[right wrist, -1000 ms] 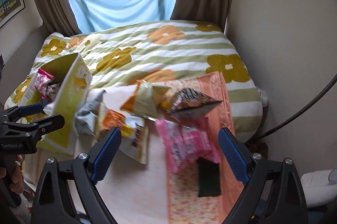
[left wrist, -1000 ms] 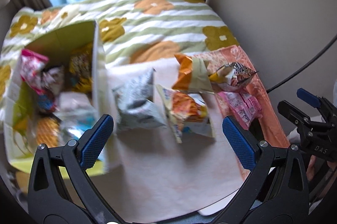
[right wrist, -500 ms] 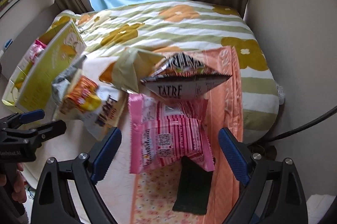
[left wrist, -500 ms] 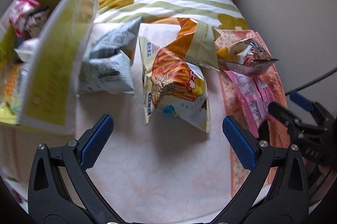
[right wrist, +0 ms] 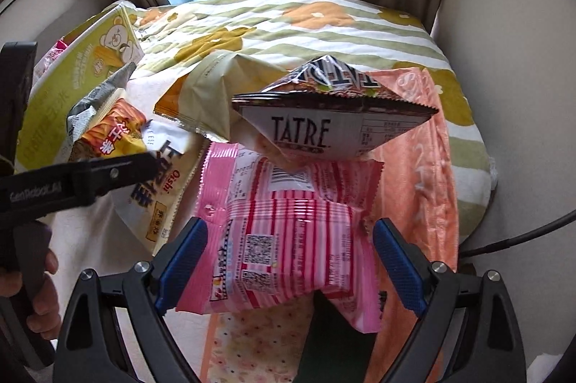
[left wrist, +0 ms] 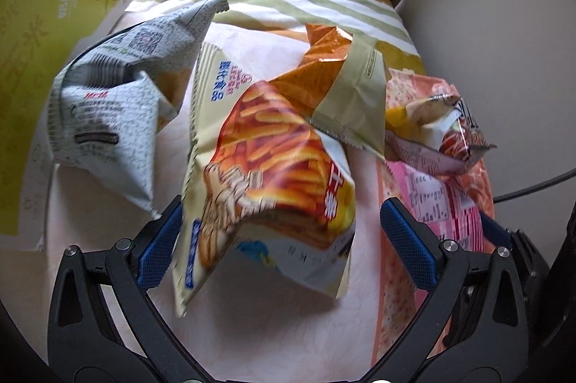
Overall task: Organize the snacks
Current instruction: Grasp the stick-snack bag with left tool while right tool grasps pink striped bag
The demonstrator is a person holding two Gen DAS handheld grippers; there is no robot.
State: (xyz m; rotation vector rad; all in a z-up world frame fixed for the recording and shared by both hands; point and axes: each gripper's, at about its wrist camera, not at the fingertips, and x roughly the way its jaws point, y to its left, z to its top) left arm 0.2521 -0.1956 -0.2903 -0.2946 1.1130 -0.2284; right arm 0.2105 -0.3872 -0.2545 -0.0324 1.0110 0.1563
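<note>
Fingers of the left gripper (left wrist: 280,239) stand wide apart, gripping nothing, with the orange bag (left wrist: 266,188) between them: its near left edge overlaps the left pad and its right side stops short of the right pad. Fingers of the right gripper (right wrist: 289,264) are equally wide and empty, straddling the pink bag (right wrist: 288,239), which lies on the orange cloth (right wrist: 414,174) over the bed (right wrist: 324,22).

Both bags look light, puffed with air, crinkly and slick, with brittle contents, so a hard squeeze would likely crush what is inside. The flat crimped seam at a bag's end or side seems the safest hold; closing on the puffed middle may let the film slip out.

Ahead of the left fingers and to their left lies a grey bag (left wrist: 118,102), touching the orange one, and past it the yellow box (left wrist: 54,40) already holding snacks. Ahead to their right a tan bag (left wrist: 345,87) overlaps the orange bag's far corner, so lifting may drag it. Just beyond the right fingers a TATRE bag (right wrist: 334,116) rests on the pink bag's far end and would probably tip when the pink one is raised. A dark flat thing (right wrist: 334,339) lies under the pink bag's near edge. The two grippers are near each other, so paths toward the box could cross.
</note>
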